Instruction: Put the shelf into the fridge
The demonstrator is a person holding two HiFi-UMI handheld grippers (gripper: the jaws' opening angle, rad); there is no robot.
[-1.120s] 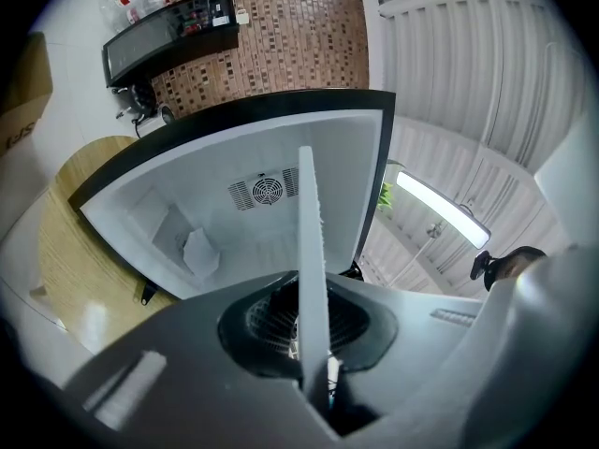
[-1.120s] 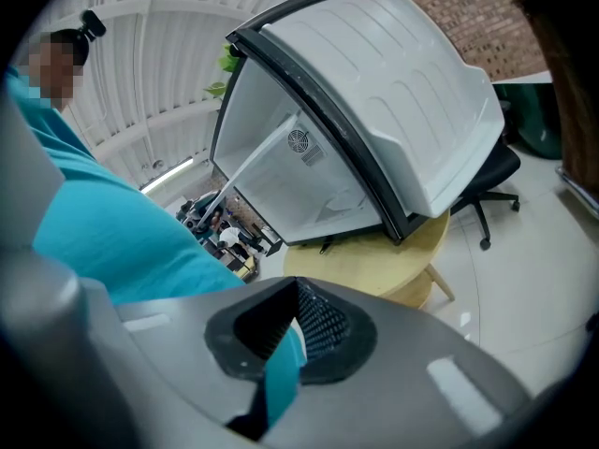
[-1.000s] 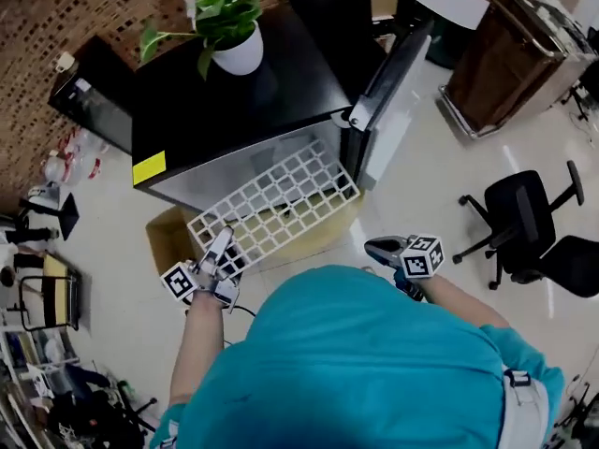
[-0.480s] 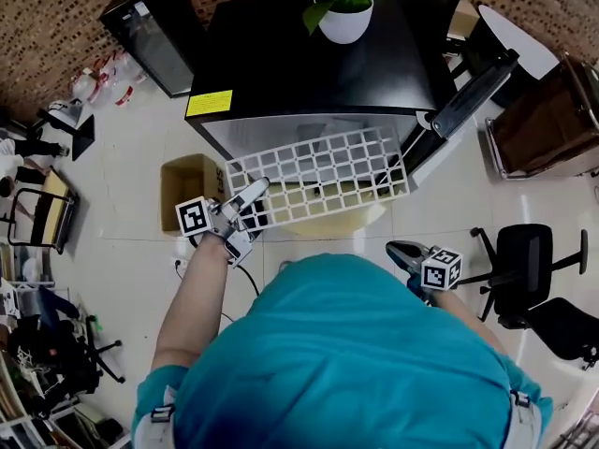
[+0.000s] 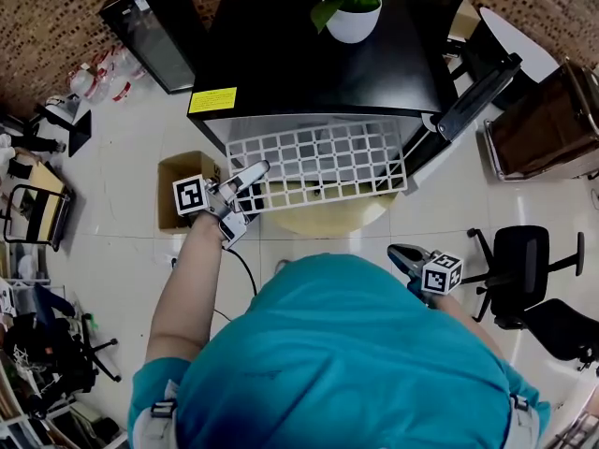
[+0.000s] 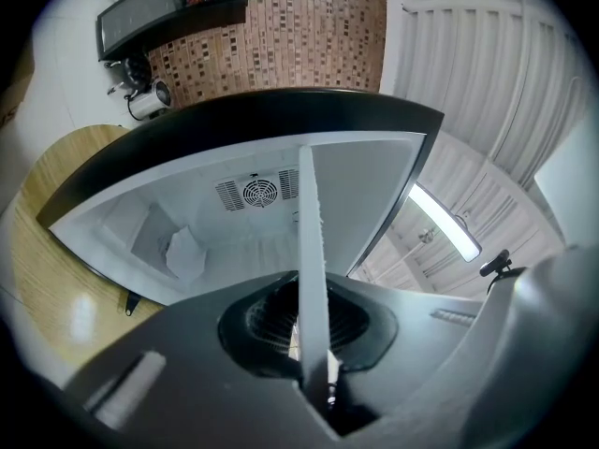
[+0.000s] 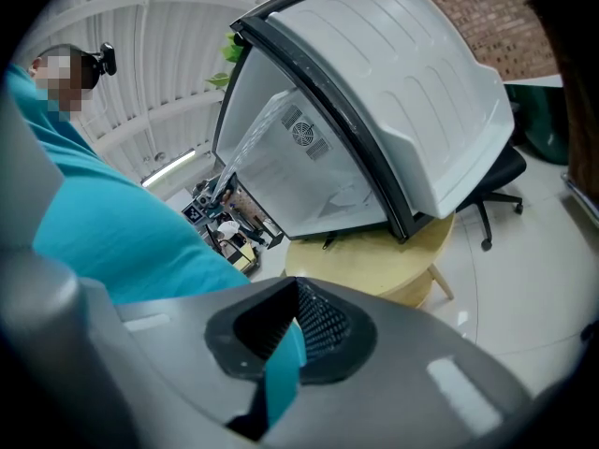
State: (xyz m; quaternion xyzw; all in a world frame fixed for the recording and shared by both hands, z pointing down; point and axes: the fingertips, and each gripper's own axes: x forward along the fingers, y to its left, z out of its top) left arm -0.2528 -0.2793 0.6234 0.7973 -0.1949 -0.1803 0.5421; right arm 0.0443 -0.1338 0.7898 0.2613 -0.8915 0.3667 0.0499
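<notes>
A white grid shelf (image 5: 323, 162) sticks out of the open front of the black fridge (image 5: 318, 64), its far edge just inside the opening. My left gripper (image 5: 245, 178) is shut on the shelf's near left corner. In the left gripper view the shelf (image 6: 308, 223) runs edge-on as a white strip between the jaws of the left gripper (image 6: 315, 344), pointing into the white fridge interior (image 6: 215, 223). My right gripper (image 5: 404, 254) hangs lower right, apart from the shelf, jaws together and holding nothing. In the right gripper view the right gripper (image 7: 281, 349) faces the fridge's open door (image 7: 393, 92).
The fridge stands on a round wooden table (image 5: 328, 217). Its door (image 5: 477, 80) swings open to the right. A potted plant (image 5: 351, 7) sits on top. A cardboard box (image 5: 180, 187) lies left on the floor, an office chair (image 5: 524, 269) right.
The left gripper has moved toward the fridge with the shelf, which now reaches a little further into the opening and lies more level. The right gripper has stayed put.
</notes>
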